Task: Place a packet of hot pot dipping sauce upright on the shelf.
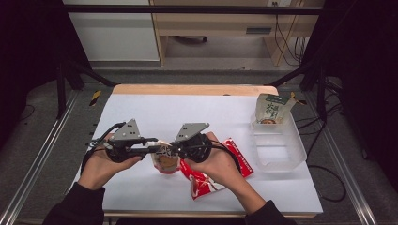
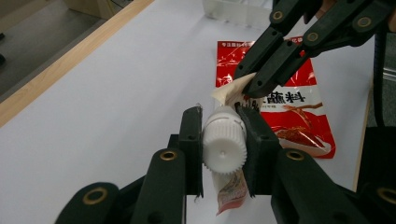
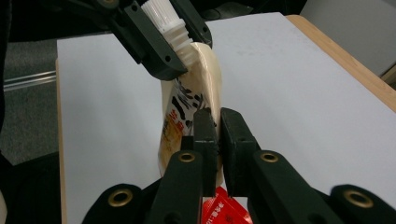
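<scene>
The left gripper (image 2: 223,151) is seen with its black jaws set narrowly and pressed on both sides of a white ribbed screw cap (image 2: 224,148). The cap is round, of hard plastic, with fine ridges along its rim, and it tops a soft spouted pouch (image 1: 165,160). The pouch is held clear above the white tabletop (image 1: 141,112), between the two grippers, near the front middle. Its body is cream-coloured film with dark lettering and an orange-brown picture low down; the film is creased and bowed.

The right gripper (image 3: 218,140) is seen with its jaws nearly closed, only a thin gap between them, and the flat edge of the pouch is pinched in that gap. In the left gripper view, the tips of the right gripper are seen clamped on a cream corner of the pouch beside the cap.

Below the pouch, a flat red sachet (image 2: 285,107) lies on the tabletop; it is glossy, with white and black print. At the right side of the tabletop stands a clear plastic tub (image 1: 281,154), rectangular with rounded corners, and a second pouch with a green top (image 1: 272,108) is leaned upright at its far end.
</scene>
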The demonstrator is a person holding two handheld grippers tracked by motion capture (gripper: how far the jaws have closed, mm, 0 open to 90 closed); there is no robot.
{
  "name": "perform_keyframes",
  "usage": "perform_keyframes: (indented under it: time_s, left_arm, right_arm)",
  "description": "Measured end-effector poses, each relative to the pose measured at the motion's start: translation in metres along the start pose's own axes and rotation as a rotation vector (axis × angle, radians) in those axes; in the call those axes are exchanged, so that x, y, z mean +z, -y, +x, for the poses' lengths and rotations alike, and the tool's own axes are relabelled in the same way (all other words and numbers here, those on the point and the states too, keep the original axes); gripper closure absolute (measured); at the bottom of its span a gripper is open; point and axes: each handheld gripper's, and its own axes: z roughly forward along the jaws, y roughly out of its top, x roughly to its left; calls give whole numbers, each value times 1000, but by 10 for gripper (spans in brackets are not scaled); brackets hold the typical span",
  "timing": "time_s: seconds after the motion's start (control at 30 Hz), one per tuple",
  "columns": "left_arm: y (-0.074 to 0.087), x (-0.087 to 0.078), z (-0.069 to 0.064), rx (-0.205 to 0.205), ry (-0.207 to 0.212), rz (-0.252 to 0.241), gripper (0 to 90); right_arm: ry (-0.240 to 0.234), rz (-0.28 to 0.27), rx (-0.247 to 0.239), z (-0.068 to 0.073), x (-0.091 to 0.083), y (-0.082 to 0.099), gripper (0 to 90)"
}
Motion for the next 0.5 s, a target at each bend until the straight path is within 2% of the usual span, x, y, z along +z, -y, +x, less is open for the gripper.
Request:
perform_keyframes:
  time_s: [0.13, 0.3, 0.5]
  left_arm:
    - [-3, -3, -2, 14, 11, 2, 728]
    - [-3, -6, -2, 29, 0, 19, 731]
    - [-1, -9, 0, 30, 0, 23, 732]
  right_arm:
    - [-5, 9, -13, -1, -2, -2, 830]
    - [-5, 35, -30, -3, -4, -6, 784]
    - [10, 89, -75, -6, -7, -10, 619]
